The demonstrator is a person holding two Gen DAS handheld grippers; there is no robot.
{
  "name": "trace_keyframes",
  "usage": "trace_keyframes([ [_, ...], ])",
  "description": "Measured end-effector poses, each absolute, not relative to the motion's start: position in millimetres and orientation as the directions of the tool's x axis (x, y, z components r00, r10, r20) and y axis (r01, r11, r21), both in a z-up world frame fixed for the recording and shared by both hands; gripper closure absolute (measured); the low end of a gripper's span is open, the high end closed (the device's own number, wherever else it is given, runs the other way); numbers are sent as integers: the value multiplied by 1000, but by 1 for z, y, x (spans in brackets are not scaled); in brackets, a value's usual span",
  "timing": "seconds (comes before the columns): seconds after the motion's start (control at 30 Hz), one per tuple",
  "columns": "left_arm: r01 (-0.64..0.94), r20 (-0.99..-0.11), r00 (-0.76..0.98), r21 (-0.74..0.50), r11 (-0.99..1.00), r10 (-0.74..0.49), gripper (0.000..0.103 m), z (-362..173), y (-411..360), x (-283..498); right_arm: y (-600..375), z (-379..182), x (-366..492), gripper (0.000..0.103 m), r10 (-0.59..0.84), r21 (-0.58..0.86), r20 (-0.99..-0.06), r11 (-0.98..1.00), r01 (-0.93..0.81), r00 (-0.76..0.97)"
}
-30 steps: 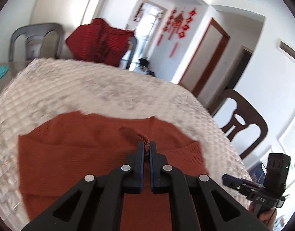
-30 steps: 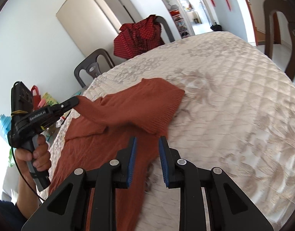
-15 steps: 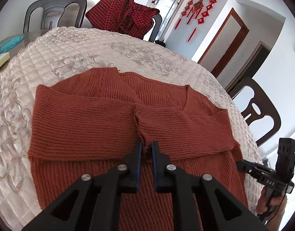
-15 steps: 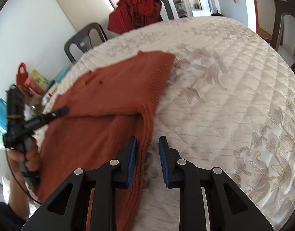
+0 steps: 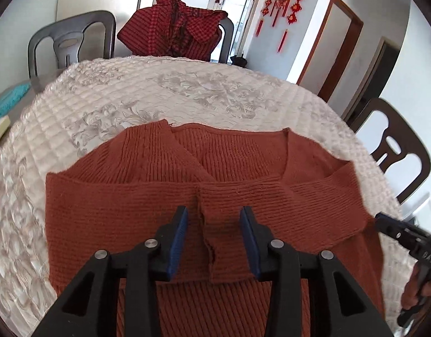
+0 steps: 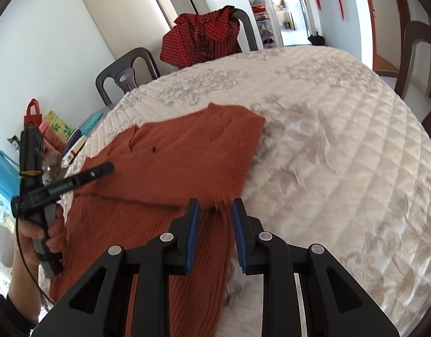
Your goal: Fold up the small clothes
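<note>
Sweater [image 5: 148, 207] cuff between opening left gripper [image 5: 214, 236] jaws; right gripper [image 6: 214, 224] jaws narrow, empty.

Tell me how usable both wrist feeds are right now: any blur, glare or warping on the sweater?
Left wrist: sweater sharp and evenly lit, fisheye bending the table edge, mild blur far left. Right wrist: motion smear on the sweater's edge near the right gripper, quilted cloth soft, bright doorway glare behind; left gripper opening, cuff lying between.
</note>
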State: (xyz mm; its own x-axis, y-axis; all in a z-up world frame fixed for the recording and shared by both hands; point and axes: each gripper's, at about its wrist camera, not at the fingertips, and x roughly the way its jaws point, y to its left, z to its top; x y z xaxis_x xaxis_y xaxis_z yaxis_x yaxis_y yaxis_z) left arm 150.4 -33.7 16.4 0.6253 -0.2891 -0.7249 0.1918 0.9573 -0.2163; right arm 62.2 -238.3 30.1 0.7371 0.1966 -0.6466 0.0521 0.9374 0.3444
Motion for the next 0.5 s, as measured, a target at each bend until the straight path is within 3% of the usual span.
trace_keyframes([
  [0.27,193,-727,640,-161,968,-249,70,15,-42,149,-239,10,87,79,134,282,-707,954,103,694],
  [0.5,191,-726,647,-140,972,-231,70,15,-45,150,-246,9,80,79,138,293,-691,951,100,710],
])
